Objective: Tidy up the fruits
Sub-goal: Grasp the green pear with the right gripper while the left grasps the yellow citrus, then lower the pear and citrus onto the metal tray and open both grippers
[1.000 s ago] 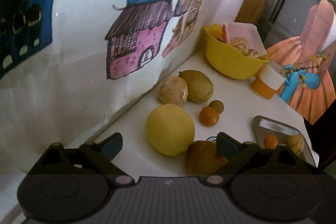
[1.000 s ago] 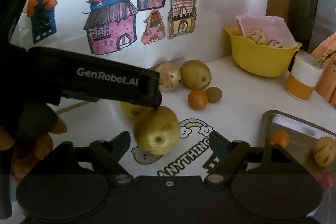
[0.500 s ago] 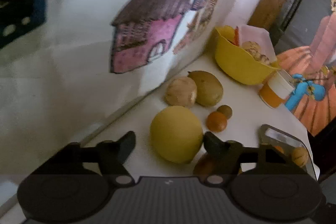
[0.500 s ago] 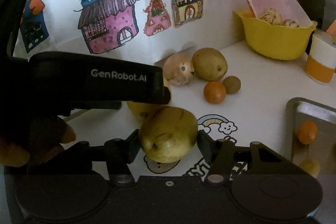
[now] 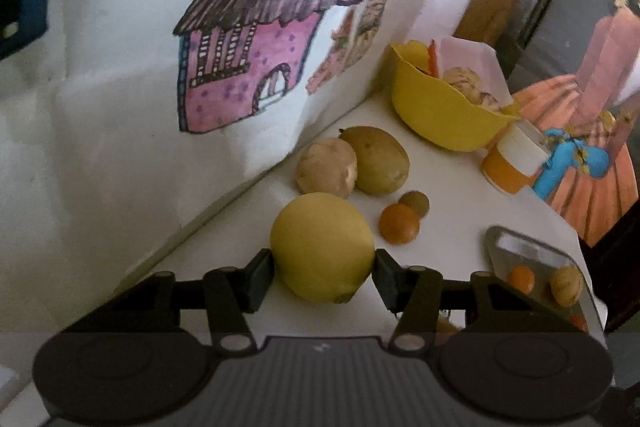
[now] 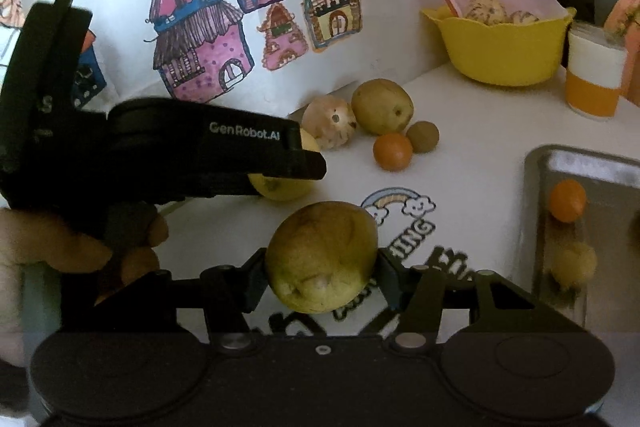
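Pinching a greenish pear (image 6: pixel 322 257) between its pads, the right gripper (image 6: pixel 322 267) held the fruit squarely between its fingers, its long axis lying roughly crosswise, just above the white table (image 6: pixel 472 163). The metal tray (image 6: pixel 608 167), holding a small orange (image 6: pixel 567 200), lay close to the right, nearer this gripper than the left. The left gripper (image 5: pixel 323 269) likewise clamped a round yellow fruit (image 5: pixel 322 247) near the wall. Farther back sat loose fruit, then the yellow bowl (image 6: pixel 500 43). Half a second earlier both pairs of fingers stood slightly wider around their fruits; by this moment both had closed onto them.
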Demonstrator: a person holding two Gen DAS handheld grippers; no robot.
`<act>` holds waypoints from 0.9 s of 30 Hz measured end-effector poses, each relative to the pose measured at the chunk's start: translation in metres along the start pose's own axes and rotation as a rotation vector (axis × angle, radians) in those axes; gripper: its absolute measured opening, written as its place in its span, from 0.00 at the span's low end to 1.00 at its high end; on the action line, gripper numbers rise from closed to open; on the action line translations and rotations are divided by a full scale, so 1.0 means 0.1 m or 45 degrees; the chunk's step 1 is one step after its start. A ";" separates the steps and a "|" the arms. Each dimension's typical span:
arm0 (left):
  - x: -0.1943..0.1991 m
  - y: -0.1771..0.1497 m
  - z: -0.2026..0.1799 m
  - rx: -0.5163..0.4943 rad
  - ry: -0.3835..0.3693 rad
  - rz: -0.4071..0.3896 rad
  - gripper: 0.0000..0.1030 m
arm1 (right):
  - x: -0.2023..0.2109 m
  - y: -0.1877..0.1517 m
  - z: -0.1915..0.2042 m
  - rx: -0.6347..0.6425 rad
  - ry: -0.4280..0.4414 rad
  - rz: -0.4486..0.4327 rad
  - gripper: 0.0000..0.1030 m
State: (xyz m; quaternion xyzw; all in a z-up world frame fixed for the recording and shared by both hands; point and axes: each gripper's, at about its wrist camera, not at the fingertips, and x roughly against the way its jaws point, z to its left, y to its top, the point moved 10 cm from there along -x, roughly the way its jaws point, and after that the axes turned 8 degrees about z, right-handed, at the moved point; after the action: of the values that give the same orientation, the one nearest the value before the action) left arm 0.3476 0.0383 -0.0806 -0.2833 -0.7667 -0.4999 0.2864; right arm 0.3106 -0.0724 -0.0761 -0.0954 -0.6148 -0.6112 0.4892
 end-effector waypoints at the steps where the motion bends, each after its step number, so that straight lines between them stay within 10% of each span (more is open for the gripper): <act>1: 0.02 -0.03 -0.01 -0.008 -0.005 0.002 0.56 | 0.04 -0.02 0.00 -0.011 0.007 -0.011 0.56; 13: 0.37 -0.36 -0.48 -0.141 -0.084 -0.001 0.56 | 0.74 -0.26 -0.26 -0.141 -0.007 -0.159 0.56; 27: 0.27 -0.78 -1.69 -0.313 -0.262 0.089 0.56 | 1.39 -0.52 -1.53 -0.256 -0.380 -0.191 0.56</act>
State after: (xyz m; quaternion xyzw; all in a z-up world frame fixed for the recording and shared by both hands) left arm 0.2998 -0.1414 -0.0515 -0.3925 -0.7147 -0.5479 0.1868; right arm 0.2778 -0.2805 -0.0448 -0.1872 -0.6218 -0.6834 0.3337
